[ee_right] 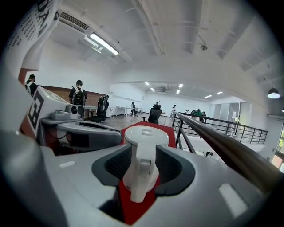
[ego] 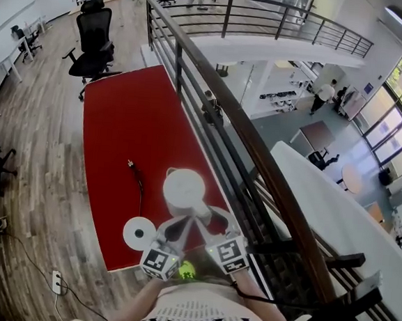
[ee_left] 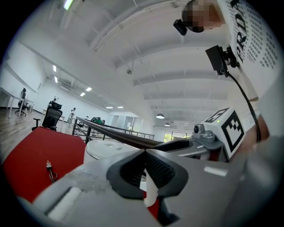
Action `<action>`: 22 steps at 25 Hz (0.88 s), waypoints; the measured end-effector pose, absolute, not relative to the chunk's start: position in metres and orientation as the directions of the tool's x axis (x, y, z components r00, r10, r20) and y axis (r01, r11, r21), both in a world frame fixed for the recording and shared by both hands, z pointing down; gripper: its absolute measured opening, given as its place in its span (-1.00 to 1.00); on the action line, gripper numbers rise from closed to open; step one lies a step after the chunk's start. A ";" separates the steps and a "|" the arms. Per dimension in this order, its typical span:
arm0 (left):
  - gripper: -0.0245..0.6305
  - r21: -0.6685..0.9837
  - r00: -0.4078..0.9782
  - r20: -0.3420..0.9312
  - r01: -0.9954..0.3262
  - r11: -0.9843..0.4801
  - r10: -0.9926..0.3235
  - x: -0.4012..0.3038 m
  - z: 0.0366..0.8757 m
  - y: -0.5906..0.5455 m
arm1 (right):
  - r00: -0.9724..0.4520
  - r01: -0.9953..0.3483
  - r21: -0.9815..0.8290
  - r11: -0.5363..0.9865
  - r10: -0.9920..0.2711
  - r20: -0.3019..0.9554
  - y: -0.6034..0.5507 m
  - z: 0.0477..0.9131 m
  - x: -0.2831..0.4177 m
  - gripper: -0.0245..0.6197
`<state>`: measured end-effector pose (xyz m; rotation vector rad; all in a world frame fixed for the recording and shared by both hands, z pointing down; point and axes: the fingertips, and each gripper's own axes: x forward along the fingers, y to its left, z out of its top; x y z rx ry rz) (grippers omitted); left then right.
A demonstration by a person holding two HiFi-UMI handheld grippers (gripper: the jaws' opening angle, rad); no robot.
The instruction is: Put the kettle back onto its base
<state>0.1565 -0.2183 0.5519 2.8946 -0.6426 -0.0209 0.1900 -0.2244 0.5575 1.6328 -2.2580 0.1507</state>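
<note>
The white kettle (ego: 183,188) stands on the red surface (ego: 120,128), close to its right edge beside the railing (ego: 258,147). The round white base (ego: 138,233) lies nearer and to the left of the kettle, a little apart from it and bare. A thin dark cable (ego: 138,179) trails over the surface just left of the kettle.

The 2 grippers come in from the near side, close together. The right gripper (ee_right: 140,166) has its fingers apart, 1 on each side of the kettle's upright white handle (ee_right: 138,177). The handle fills most of the gap, and only slim slivers show between it and the ribbed pads. The kettle's lid (ee_right: 146,135) rises straight beyond them.

The left gripper (ee_left: 144,170) sits just to the left, with its fingers together and the pads meeting along 1 line. The kettle's body (ee_left: 111,150) lies beyond and slightly left of the tips, not between them. A white sliver shows below the pads, and I cannot tell what it is.
</note>
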 end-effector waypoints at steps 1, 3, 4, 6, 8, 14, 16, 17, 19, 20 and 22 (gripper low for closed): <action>-0.95 0.175 0.907 0.030 -0.419 -0.891 -0.420 0.157 0.555 -0.218 | -0.275 -0.936 0.115 0.333 -0.895 0.352 -0.225 0.562 0.192 -0.41; -0.95 0.174 0.906 0.047 -0.421 -0.890 -0.420 0.157 0.562 -0.219 | -0.275 -0.935 0.109 0.338 -0.884 0.378 -0.226 0.572 0.194 -0.39; -0.95 0.177 0.906 0.055 -0.422 -0.889 -0.419 0.157 0.564 -0.220 | -0.274 -0.935 0.105 0.338 -0.879 0.389 -0.227 0.576 0.195 -0.39; -0.95 0.192 0.906 0.068 -0.422 -0.886 -0.417 0.155 0.567 -0.222 | -0.272 -0.937 0.096 0.337 -0.873 0.406 -0.228 0.582 0.195 -0.39; -0.95 0.197 0.906 0.080 -0.424 -0.884 -0.416 0.154 0.568 -0.223 | -0.273 -0.938 0.087 0.336 -0.869 0.412 -0.229 0.588 0.193 -0.39; -0.95 0.202 0.904 0.104 -0.428 -0.881 -0.415 0.151 0.577 -0.227 | -0.279 -0.938 0.071 0.340 -0.860 0.428 -0.237 0.603 0.192 -0.39; -0.95 0.209 0.905 0.109 -0.424 -0.881 -0.410 0.152 0.579 -0.228 | -0.281 -0.939 0.063 0.339 -0.857 0.431 -0.241 0.607 0.192 -0.40; -0.95 0.216 0.907 0.111 -0.420 -0.881 -0.405 0.152 0.581 -0.228 | -0.282 -0.939 0.058 0.338 -0.857 0.431 -0.242 0.609 0.191 -0.41; -0.95 0.228 0.912 0.112 -0.410 -0.883 -0.394 0.152 0.585 -0.228 | -0.285 -0.939 0.052 0.339 -0.855 0.434 -0.244 0.613 0.190 -0.44; -0.95 0.229 0.914 0.112 -0.406 -0.885 -0.391 0.152 0.586 -0.227 | -0.286 -0.939 0.052 0.341 -0.854 0.435 -0.244 0.614 0.189 -0.45; -0.95 0.225 0.915 0.111 -0.402 -0.887 -0.387 0.152 0.585 -0.226 | -0.285 -0.939 0.052 0.339 -0.856 0.432 -0.244 0.614 0.188 -0.46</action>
